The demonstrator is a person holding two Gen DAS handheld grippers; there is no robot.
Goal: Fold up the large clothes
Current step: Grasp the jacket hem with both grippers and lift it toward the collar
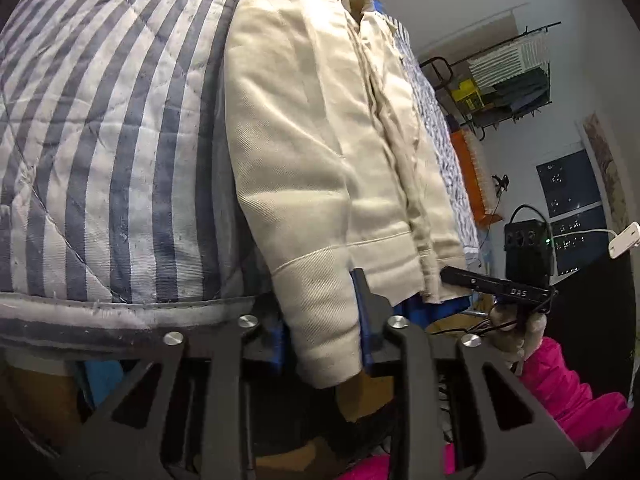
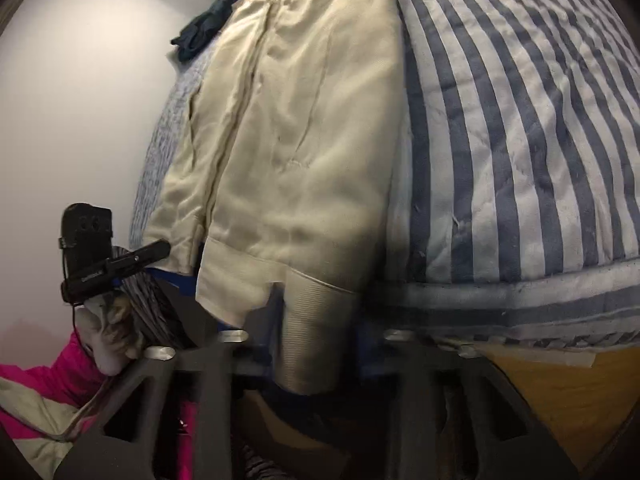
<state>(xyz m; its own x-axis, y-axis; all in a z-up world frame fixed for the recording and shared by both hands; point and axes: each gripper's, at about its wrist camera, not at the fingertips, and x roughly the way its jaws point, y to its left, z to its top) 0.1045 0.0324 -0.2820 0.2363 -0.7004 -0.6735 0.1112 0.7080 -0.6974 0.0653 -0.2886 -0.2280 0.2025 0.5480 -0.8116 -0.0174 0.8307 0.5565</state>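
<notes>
Striped quilt (image 1: 112, 152) under cream jacket (image 1: 304, 152), left tool (image 1: 326, 308) and right tool (image 2: 312, 320) each pinching a cuff

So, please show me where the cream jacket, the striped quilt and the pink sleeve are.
cream jacket (image 1: 304, 152): left wrist view, on its front panel.
striped quilt (image 1: 104, 140): left wrist view, on its top surface beside the jacket.
pink sleeve (image 1: 560, 392): left wrist view, on the person's forearm at lower right.

One word to read

The white letters "DAS" stand on the side of the black right tool (image 1: 452, 276); nothing else is readable.
</notes>
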